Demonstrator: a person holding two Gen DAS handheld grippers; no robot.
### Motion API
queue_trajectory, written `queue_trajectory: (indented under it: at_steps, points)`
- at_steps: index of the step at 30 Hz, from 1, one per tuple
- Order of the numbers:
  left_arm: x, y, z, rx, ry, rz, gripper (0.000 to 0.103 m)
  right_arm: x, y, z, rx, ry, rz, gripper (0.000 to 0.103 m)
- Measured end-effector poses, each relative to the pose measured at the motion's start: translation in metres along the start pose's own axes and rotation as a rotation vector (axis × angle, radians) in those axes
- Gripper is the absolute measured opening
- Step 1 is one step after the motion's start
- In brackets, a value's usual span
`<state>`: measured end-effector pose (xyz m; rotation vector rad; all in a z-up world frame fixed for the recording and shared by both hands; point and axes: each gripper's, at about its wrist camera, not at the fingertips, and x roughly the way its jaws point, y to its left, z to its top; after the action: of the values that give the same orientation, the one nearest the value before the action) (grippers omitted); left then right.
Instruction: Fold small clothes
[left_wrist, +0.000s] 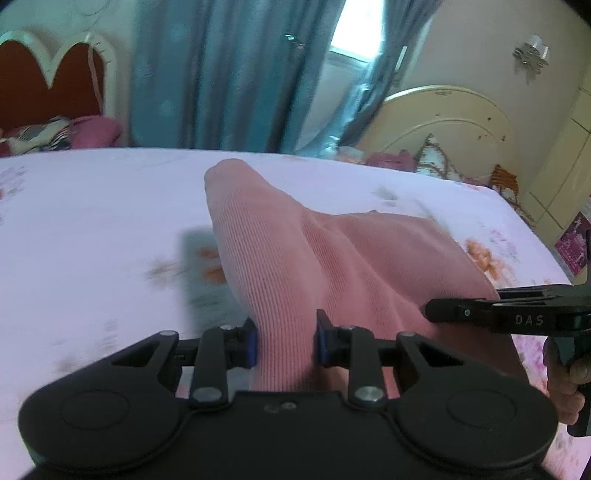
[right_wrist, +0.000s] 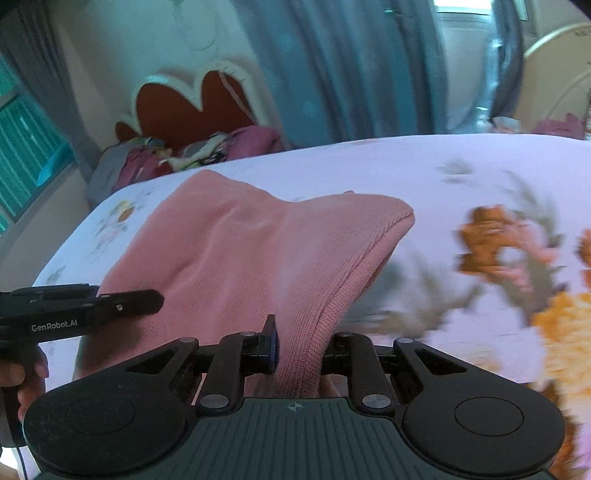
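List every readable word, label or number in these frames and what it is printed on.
"DAS": on the side of the right gripper, seen from the left wrist.
"GenRobot.AI": on the side of the left gripper, seen from the right wrist.
The pink poster by the wall: too blurred to read.

Daylight blows out the window between the curtains; below it, motion blur smears the floral bedsheet, and fisheye bends every edge.
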<state>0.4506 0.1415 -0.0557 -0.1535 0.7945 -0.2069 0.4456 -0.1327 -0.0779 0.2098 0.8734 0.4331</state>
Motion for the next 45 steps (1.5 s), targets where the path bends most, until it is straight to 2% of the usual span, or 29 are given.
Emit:
queue_trajectory:
  at_steps: [7, 11, 13, 16, 17, 19, 24, 25, 26, 27, 29, 30, 32, 35, 38, 41, 43, 45]
  points:
    - [-0.031, 0.081, -0.003, -0.012, 0.026, 0.012, 0.027, 0.054, 0.079, -0.008, -0.006, 0.021, 0.013, 0.018]
    - [-0.030, 0.113, -0.007, -0.019, 0.049, -0.004, 0.027, 0.078, 0.100, -0.014, 0.012, 0.038, 0.007, 0.018]
    - [-0.019, 0.125, -0.011, -0.037, 0.075, -0.020, 0.029, 0.092, 0.102, -0.016, 0.024, 0.055, -0.006, 0.018]
    - [0.005, 0.133, -0.028, 0.067, 0.126, 0.052, 0.050, 0.121, 0.082, -0.023, 0.065, 0.096, -0.068, 0.019]
    - [0.008, 0.139, -0.032, 0.043, 0.104, 0.039, 0.055, 0.134, 0.069, -0.027, 0.118, 0.145, -0.070, 0.024]
    - [0.009, 0.150, -0.032, -0.018, 0.101, -0.003, 0.055, 0.136, 0.056, -0.030, 0.173, 0.112, -0.038, 0.026]
    - [0.005, 0.170, -0.028, -0.043, 0.114, -0.091, 0.060, 0.134, 0.062, -0.024, 0.120, 0.126, -0.072, 0.028]
    - [-0.001, 0.174, -0.025, -0.039, 0.095, -0.098, 0.059, 0.130, 0.062, -0.022, 0.117, 0.122, -0.092, 0.030]
    - [-0.011, 0.176, -0.024, -0.031, 0.052, -0.086, 0.056, 0.120, 0.063, -0.019, 0.101, 0.085, -0.140, 0.039]
    - [-0.017, 0.181, -0.020, -0.025, 0.020, -0.081, 0.054, 0.110, 0.065, -0.016, 0.075, 0.036, -0.180, 0.040]
    - [-0.022, 0.188, -0.006, -0.039, -0.032, -0.119, 0.036, 0.104, 0.065, -0.003, 0.056, -0.007, -0.199, 0.039]
    - [-0.018, 0.188, 0.002, -0.039, -0.039, -0.140, 0.034, 0.107, 0.065, 0.005, 0.053, -0.019, -0.179, 0.033]
    - [-0.003, 0.180, 0.017, -0.003, -0.045, -0.152, 0.033, 0.123, 0.072, 0.020, 0.029, -0.011, -0.143, 0.016]
    - [0.029, 0.170, 0.029, 0.030, -0.012, -0.150, 0.033, 0.155, 0.088, 0.035, -0.043, -0.002, -0.131, 0.016]
    - [0.062, 0.174, 0.019, 0.052, 0.060, -0.073, 0.034, 0.196, 0.089, 0.033, -0.122, 0.079, -0.159, 0.016]
    - [0.061, 0.176, 0.013, 0.052, 0.035, -0.086, 0.034, 0.211, 0.077, 0.034, -0.114, 0.054, -0.210, 0.011]
    - [0.061, 0.178, 0.010, 0.055, 0.029, -0.094, 0.034, 0.212, 0.069, 0.035, -0.074, 0.042, -0.196, 0.011]
    - [0.061, 0.185, 0.011, 0.028, 0.029, -0.111, 0.035, 0.212, 0.068, 0.033, -0.091, 0.037, -0.194, 0.011]
